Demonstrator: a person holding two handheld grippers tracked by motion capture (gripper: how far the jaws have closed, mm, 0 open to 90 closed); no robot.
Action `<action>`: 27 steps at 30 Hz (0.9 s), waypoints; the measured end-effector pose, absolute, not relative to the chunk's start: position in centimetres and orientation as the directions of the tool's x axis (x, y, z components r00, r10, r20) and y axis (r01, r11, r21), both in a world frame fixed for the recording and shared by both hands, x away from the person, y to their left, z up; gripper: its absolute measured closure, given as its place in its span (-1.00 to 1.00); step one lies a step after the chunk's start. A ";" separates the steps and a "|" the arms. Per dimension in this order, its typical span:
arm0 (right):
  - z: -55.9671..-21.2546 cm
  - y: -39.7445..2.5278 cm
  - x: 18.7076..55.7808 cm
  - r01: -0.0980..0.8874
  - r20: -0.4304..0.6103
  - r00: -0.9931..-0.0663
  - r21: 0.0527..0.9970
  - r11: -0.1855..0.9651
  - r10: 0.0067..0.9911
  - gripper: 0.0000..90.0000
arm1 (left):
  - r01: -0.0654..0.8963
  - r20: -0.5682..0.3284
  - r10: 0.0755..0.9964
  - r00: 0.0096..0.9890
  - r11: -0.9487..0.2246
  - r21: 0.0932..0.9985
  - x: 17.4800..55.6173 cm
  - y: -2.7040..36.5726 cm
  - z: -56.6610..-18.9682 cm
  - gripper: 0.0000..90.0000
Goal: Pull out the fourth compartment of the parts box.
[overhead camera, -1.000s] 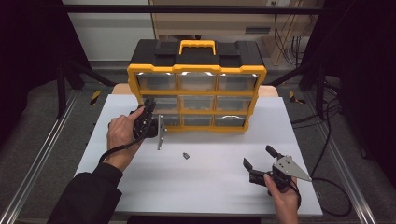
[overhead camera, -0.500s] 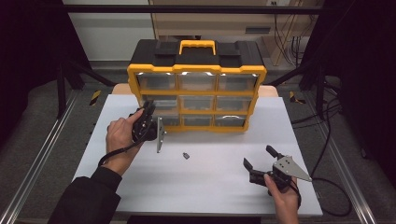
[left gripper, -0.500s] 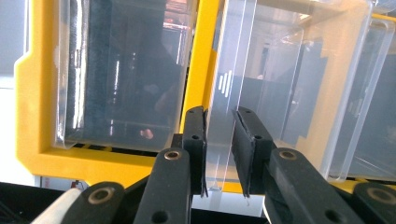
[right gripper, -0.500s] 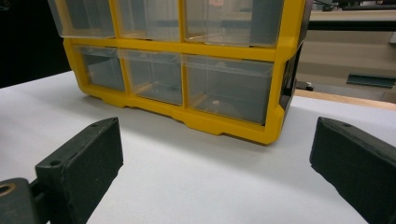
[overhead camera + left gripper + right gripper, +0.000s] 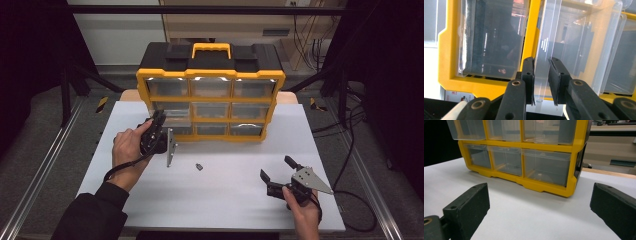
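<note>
- We see the drawer cabinet (image 5: 210, 95) at the back of the desk (image 5: 225, 200).
- Its bottom-left drawer (image 5: 171, 145) juts forward.
- A small part (image 5: 198, 166) lies before the cabinet.

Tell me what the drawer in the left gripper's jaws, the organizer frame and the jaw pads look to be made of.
Drawer: clear, glossy plastic; you see through it and it glints. Organizer frame: yellow moulded plastic with a smooth, slightly shiny face. Pads of the left gripper: matt black, probably rubber or plastic, fastened with small screws.
</note>
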State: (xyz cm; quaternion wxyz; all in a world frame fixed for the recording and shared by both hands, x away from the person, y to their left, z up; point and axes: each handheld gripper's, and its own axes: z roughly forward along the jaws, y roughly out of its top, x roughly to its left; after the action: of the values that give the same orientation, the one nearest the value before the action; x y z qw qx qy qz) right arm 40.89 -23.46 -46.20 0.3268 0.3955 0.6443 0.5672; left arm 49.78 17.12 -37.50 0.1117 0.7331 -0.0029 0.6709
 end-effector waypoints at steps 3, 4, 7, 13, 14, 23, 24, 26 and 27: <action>-46.2 -23.5 40.9 0.138 0.027 -0.471 0.990 0.043 0.882 -0.94 | -0.154 0.984 0.145 0.103 -0.975 0.160 49.7 17.1 -37.5 0.67; -46.2 -23.5 40.9 0.138 0.027 -0.471 0.990 0.043 0.882 -0.94 | -0.156 0.984 0.144 0.103 -0.975 0.159 49.6 17.2 -37.5 0.67; -46.2 -23.4 40.9 0.138 0.031 -0.470 0.990 0.038 0.882 -0.94 | -0.162 0.985 0.142 0.101 -0.974 0.157 49.4 17.2 -37.5 0.67; -46.2 -23.3 40.9 0.140 0.033 -0.471 0.989 0.037 0.881 -0.95 | -0.167 0.984 0.145 0.102 -0.973 0.161 48.9 17.3 -37.5 0.67; -46.2 -23.3 40.9 0.140 0.033 -0.472 0.989 0.039 0.881 -0.95 | -0.165 0.984 0.141 0.105 -0.974 0.157 48.8 17.3 -37.4 0.67; -46.2 -23.2 40.9 0.140 0.029 -0.476 0.989 0.042 0.879 -0.95 | -0.165 0.985 0.140 0.103 -0.974 0.156 48.2 17.3 -37.5 0.67; -46.2 -23.2 40.9 0.140 0.029 -0.476 0.989 0.042 0.879 -0.95 | -0.168 0.984 0.143 0.103 -0.973 0.158 48.2 17.3 -37.5 0.67; -46.2 -23.2 40.9 0.140 0.029 -0.476 0.989 0.043 0.879 -0.95 | -0.167 0.985 0.142 0.101 -0.973 0.158 48.1 17.3 -37.5 0.67; -46.2 -23.2 40.9 0.141 0.029 -0.477 0.989 0.044 0.879 -0.95 | -0.169 0.985 0.141 0.101 -0.973 0.157 48.1 17.3 -37.5 0.67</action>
State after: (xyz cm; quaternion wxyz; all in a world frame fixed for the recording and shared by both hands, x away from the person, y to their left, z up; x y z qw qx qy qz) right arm 40.94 -23.18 -46.21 0.3250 0.3950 0.6451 0.5675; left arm 48.08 17.33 -37.52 0.1158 0.7329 -0.0097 0.6704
